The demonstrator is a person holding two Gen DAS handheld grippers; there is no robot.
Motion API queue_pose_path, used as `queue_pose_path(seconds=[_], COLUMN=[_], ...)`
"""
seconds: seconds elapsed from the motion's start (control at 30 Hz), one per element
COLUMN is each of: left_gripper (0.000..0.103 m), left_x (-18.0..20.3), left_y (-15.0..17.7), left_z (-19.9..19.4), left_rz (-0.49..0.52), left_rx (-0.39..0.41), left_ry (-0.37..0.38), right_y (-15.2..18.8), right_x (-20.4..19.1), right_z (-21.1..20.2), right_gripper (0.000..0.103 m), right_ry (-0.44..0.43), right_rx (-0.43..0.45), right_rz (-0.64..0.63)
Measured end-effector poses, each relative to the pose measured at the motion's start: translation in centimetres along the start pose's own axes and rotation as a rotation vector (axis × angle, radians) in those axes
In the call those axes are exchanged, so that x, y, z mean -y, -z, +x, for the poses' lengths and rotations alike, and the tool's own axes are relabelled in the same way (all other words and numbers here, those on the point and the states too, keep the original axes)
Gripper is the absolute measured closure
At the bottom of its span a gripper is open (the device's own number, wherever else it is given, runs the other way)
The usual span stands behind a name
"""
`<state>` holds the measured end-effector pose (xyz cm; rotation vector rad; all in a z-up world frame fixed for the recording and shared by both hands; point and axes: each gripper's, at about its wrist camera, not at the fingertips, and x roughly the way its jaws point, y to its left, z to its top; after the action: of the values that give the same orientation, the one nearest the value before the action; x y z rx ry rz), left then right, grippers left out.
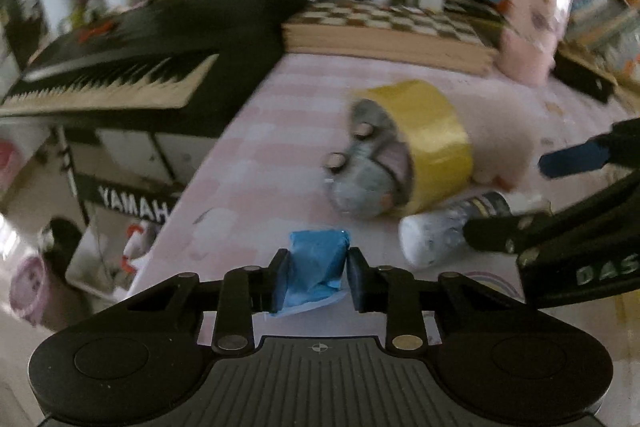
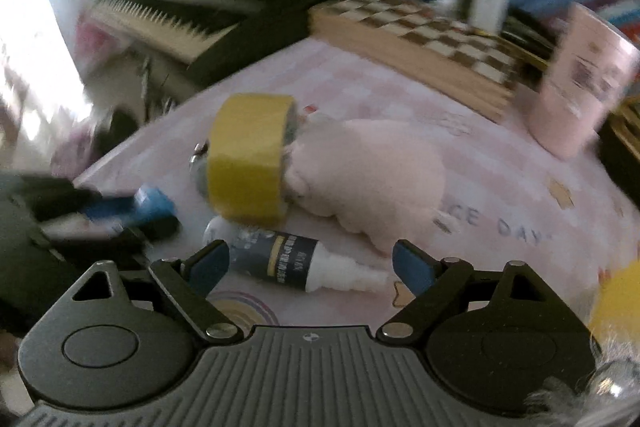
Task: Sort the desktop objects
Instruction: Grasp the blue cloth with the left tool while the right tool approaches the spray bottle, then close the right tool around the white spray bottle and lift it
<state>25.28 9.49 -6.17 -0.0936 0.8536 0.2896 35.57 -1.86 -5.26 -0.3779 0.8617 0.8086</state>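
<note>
My left gripper [image 1: 316, 273] is shut on a blue packet [image 1: 314, 267] just above the pink tablecloth; it also shows in the right wrist view [image 2: 154, 205]. My right gripper [image 2: 310, 267] is open, its fingers either side of a small white spray bottle with a dark label [image 2: 296, 261] that lies on the cloth; the bottle also shows in the left wrist view [image 1: 448, 227]. A yellow tape roll [image 2: 250, 157] stands on edge against a pink plush toy [image 2: 368, 171]. A grey plush toy [image 1: 368, 163] pokes through the roll.
A black Yamaha keyboard [image 1: 120, 75] stands off the table's left edge. A checkered board [image 1: 384, 23] lies at the back. A pink cup [image 2: 580, 79] stands at the back right. Something yellow [image 2: 620, 299] sits at the right edge. Shelves with books stand behind.
</note>
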Motion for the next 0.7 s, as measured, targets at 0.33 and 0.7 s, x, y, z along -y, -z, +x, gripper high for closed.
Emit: queue_pose_path(seconds=[0.33, 0.7], left_gripper=[0.074, 0.074], left_x=[-1.7, -1.8], left_y=[0.5, 0.9], left_z=[-2.5, -3.6], left_rz=[-0.088, -0.092], left_rx=[0.038, 0.059], left_ry=[-0.019, -0.024], right_y=[-0.6, 1.7], right_x=[-2.0, -3.0], right_z=[3.8, 1.2], right_gripper=[0.042, 0.071], right_ry=[-0.117, -0.106], right_rx=[-0.144, -0.120], right_rz=[-0.207, -0.070])
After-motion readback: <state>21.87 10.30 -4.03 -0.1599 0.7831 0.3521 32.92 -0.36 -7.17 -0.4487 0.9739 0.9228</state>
